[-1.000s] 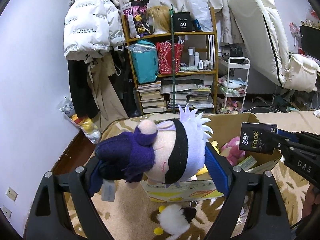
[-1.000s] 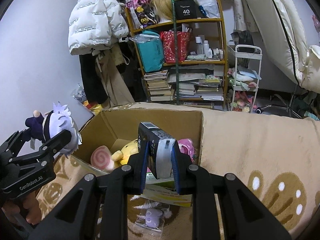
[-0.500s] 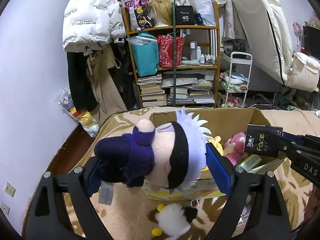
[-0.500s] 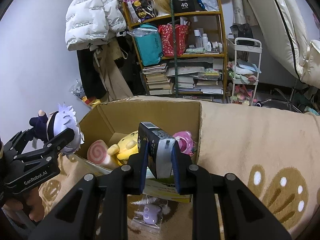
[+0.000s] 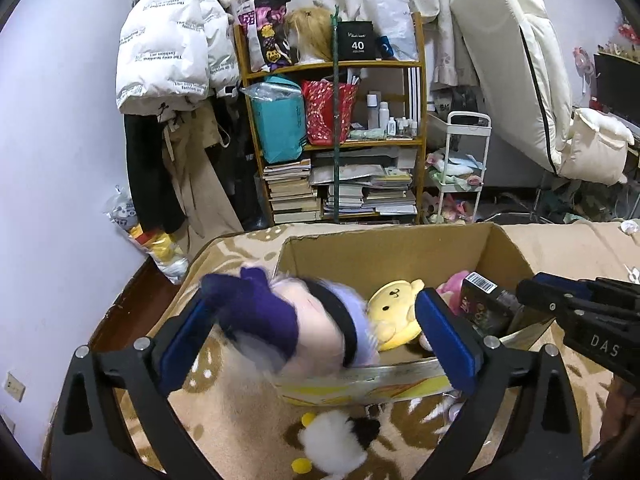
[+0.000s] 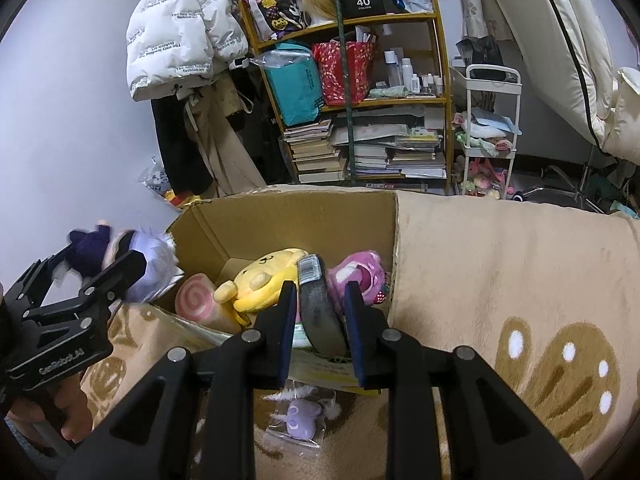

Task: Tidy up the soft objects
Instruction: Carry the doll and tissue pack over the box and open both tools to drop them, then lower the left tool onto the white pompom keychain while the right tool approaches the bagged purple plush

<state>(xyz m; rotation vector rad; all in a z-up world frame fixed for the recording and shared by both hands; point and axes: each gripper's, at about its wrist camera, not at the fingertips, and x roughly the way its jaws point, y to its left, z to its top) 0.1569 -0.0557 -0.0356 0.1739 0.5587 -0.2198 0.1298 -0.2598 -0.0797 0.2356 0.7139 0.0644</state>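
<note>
From the left wrist camera, the left gripper stands with its blue-padded fingers spread wide. Between them is a blurred plush doll with a purple body, white hair and a black band; its body lies against the left pad, while a clear gap separates its head from the right pad. The doll sits over the near left corner of the cardboard box. Inside the box lie a yellow plush and a pink plush. A white and black plush lies on the beige patterned blanket in front of the box. At right, the right gripper has a black packet at its tip.

From the right wrist camera, the right gripper has its fingers set moderately apart, with gaps on both sides of the blurred black packet tilted over the box's near edge. The yellow plush, pink plush and a pink swirl roll plush lie within. A bagged purple plush lies on the blanket. At left, the left gripper has the doll between its fingers.
</note>
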